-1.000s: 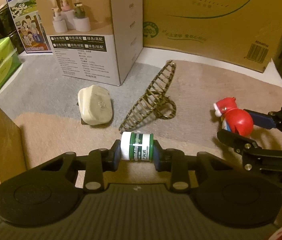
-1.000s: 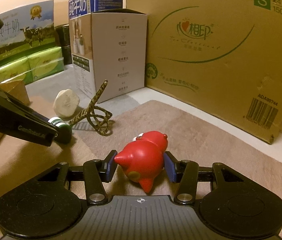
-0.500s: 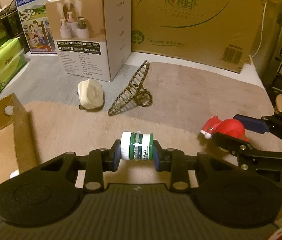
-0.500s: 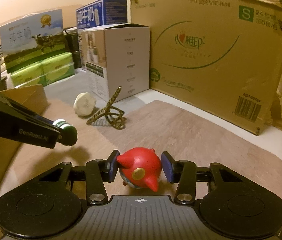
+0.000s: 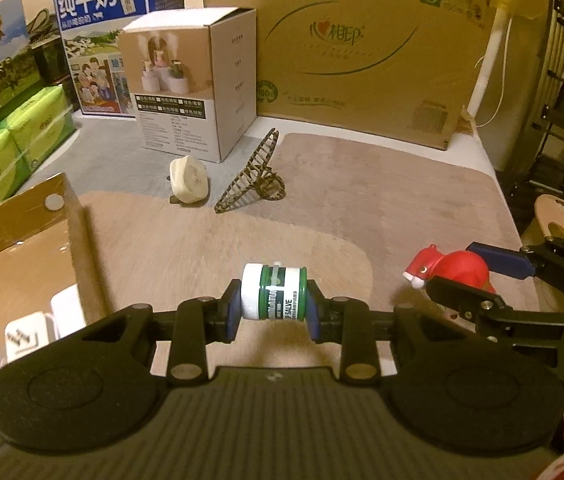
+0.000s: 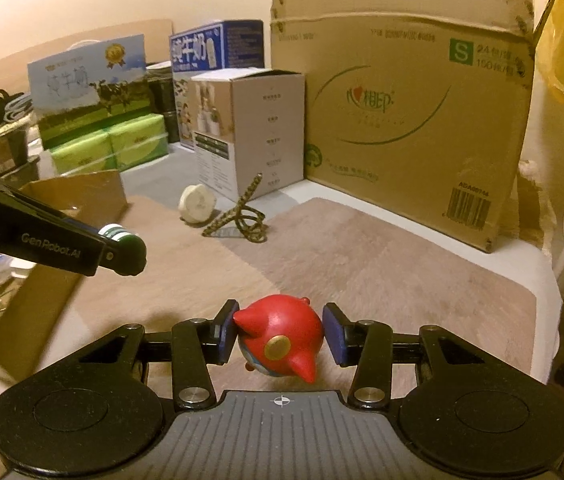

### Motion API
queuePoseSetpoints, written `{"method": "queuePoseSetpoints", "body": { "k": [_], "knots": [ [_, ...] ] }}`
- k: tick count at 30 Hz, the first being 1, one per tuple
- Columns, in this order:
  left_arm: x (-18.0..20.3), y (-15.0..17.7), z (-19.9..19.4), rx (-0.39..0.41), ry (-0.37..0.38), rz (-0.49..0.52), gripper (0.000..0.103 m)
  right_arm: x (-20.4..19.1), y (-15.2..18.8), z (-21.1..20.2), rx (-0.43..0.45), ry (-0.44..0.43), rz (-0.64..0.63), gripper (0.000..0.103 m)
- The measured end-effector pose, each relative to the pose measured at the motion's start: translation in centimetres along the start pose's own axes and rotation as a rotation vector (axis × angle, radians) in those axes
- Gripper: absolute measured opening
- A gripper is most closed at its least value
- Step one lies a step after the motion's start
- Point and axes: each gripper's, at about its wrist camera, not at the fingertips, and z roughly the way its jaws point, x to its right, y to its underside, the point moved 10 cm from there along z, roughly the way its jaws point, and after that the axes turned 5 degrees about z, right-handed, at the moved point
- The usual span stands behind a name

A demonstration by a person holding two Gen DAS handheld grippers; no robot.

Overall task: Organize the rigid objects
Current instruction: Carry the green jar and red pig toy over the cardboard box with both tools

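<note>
Ahead of you stands the big brown cardboard carton printed with green curves [image 5: 362, 52], with the smaller grey-and-white product box [image 5: 198, 88] to its left. Both sit behind the beige fleece mat [image 5: 362, 200]. To your left an open brown cardboard box [image 5: 22, 240] rests on the mat's edge, some white and blue packets lying inside it.

Out on the mat, well apart from both tools, the woven dark wire cone-shaped rack [image 5: 252, 178] lies tipped on its side, and the cream rounded plastic plug-like piece [image 5: 189, 179] sits just beside it.

Your left gripper [image 5: 274, 299] is clamped shut on the small green salve jar with a white lid [image 5: 275, 298], held sideways between the blue pads, above the mat and near the open box.

Your right gripper [image 6: 280, 336] squeezes the red round toy figure with pointed ears [image 6: 280, 332]; its pads press both flanks, lifted above the mat.
</note>
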Motion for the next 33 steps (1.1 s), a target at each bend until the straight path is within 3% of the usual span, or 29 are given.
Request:
{"method": "queuePoseSetpoints", "body": {
  "k": [14,33],
  "knots": [
    [-2.1,2.6,-7.3,0.056,-0.062,-0.046,0.029,-6.4,-1.0,-5.1,0.047,-0.091,-0.068,0.045],
    [-11.5,6.4,-14.6,0.089,-0.212,-0.152,0.029,-17.0,-3.3,-5.4,0.06,-0.237,-0.165,0.045]
  ]
}}
